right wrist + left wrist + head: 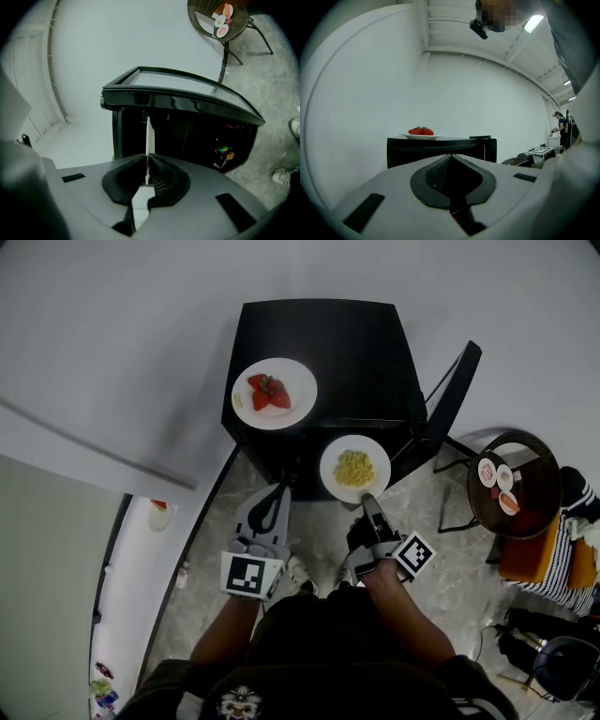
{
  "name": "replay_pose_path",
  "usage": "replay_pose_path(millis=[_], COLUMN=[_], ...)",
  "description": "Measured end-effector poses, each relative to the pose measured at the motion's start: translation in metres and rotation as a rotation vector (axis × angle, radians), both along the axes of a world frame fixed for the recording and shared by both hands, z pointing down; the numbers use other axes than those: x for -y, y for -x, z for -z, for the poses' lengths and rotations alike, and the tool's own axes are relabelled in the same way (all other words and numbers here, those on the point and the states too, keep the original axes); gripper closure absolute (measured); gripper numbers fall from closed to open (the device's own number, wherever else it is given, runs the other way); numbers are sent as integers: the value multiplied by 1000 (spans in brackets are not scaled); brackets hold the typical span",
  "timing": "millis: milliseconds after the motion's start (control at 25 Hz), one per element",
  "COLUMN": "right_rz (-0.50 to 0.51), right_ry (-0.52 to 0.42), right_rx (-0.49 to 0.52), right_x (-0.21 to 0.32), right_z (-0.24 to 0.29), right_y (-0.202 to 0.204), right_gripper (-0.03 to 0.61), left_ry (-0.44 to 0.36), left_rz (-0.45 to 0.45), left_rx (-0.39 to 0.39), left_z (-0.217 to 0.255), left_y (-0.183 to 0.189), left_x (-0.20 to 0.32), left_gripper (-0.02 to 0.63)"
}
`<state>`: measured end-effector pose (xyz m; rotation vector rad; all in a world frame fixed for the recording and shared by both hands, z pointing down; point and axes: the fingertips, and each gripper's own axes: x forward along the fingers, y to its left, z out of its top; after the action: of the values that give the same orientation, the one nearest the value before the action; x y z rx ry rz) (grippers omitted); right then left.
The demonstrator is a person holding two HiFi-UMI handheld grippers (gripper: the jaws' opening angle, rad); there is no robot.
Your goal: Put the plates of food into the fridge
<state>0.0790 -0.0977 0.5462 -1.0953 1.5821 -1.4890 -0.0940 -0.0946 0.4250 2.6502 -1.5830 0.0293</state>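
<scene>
A white plate of yellow food [354, 469] hangs in front of the black fridge [319, 343], with my right gripper [367, 500] shut on its near rim. In the right gripper view the plate [147, 136] shows edge-on as a thin white line between the pads of my right gripper [147, 171]. Behind it the fridge [183, 98] shows its dark open inside. A second white plate with strawberries [274, 393] sits on the fridge top, also visible as the strawberry plate [421, 133] in the left gripper view. My left gripper [272, 507] is shut and empty, low before the fridge's left side.
The fridge door [452, 401] stands open to the right. A round wicker table [539, 486] with small dishes stands at the right, beside a chair with striped cloth [562, 554]. A white panel [94, 446] fills the left. A person [559, 123] stands far off.
</scene>
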Motion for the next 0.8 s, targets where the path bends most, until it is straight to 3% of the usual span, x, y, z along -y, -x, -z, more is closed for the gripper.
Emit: replay_pose_path(millis=[800], right_rz=[-99], right_ry=[-32], right_rx=[19], right_x=[81], right_z=[-15], right_y=[5], right_gripper=[546], left_ry=[16], left_rz=[26], left_rx=[-1], left_z=[-8], left_y=[13], left_x=[12], left_gripper=[592])
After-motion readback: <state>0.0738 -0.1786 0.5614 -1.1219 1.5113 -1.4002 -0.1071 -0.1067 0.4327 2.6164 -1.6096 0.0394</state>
